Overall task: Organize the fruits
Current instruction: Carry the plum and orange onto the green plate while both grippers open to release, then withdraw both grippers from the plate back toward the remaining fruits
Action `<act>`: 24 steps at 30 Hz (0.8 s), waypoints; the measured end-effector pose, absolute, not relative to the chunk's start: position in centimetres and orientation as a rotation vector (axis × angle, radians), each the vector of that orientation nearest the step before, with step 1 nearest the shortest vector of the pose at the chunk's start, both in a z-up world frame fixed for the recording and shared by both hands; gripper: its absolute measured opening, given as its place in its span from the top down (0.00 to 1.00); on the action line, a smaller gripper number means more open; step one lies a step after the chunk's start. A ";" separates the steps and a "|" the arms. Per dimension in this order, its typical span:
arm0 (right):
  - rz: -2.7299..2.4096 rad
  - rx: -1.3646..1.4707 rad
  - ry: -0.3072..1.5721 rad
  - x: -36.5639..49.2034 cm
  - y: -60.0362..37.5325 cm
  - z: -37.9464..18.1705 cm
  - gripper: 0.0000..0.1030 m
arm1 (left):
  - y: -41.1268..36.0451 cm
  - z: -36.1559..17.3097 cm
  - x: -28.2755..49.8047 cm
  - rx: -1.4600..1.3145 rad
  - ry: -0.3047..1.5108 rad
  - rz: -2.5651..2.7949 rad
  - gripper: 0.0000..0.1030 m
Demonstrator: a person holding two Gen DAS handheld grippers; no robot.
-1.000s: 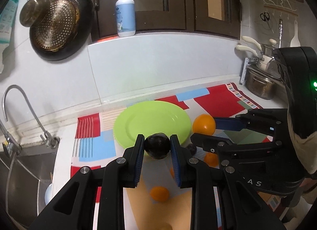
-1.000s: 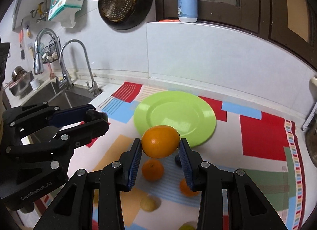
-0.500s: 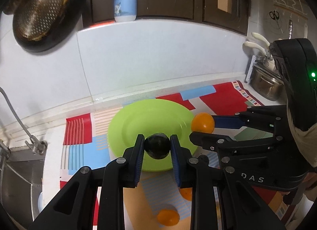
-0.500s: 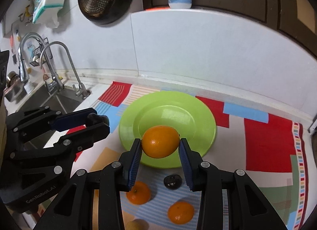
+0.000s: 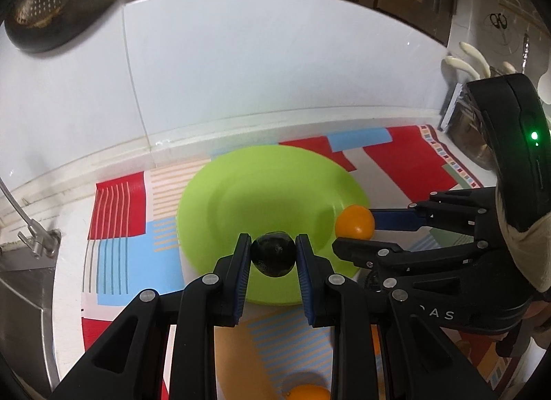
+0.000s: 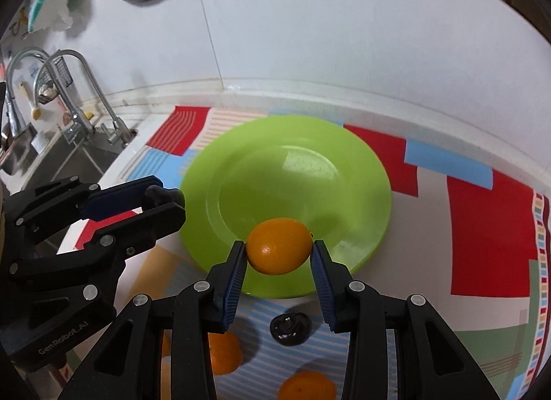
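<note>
A lime green plate (image 5: pixel 261 193) lies on a patterned mat; it also shows in the right wrist view (image 6: pixel 275 166). My left gripper (image 5: pixel 273 255) is shut on a dark round fruit (image 5: pixel 273 257) above the plate's near rim. My right gripper (image 6: pixel 279 255) is shut on an orange (image 6: pixel 279 250) above the plate's near edge; the orange also shows in the left wrist view (image 5: pixel 354 222). The left gripper appears at the left in the right wrist view (image 6: pixel 162 200). Loose on the mat lie a second dark fruit (image 6: pixel 290 327) and two oranges (image 6: pixel 224 353) (image 6: pixel 306 387).
The colourful mat (image 6: pixel 482 228) covers the counter. A sink (image 6: pixel 69 159) with taps (image 6: pixel 86 97) is at the left. A white tiled wall (image 5: pixel 241 73) stands behind. A pan (image 5: pixel 58 0) hangs upper left. A utensil rack (image 5: pixel 465 114) stands at the right.
Both grippers have moved forward and down toward the green plate, each still holding its fruit. The plate now looks larger and closer in both views.
</note>
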State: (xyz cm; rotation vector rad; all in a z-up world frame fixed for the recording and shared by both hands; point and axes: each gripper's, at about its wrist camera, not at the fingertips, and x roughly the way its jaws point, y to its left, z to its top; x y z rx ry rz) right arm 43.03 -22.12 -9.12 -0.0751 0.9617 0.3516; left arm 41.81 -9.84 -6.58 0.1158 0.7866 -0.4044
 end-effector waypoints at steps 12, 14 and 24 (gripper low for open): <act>0.292 -0.078 0.968 43.7 -22.5 -9.2 0.47 | -9.3 -6.7 42.1 0.110 0.775 -0.382 0.60; 0.286 -0.078 0.958 43.3 -22.7 -8.8 0.47 | -9.2 -6.4 41.5 0.125 0.764 -0.359 0.60; 0.203 -0.030 0.821 38.4 -23.8 -5.8 0.47 | -7.9 -3.6 36.9 0.114 0.681 -0.302 0.54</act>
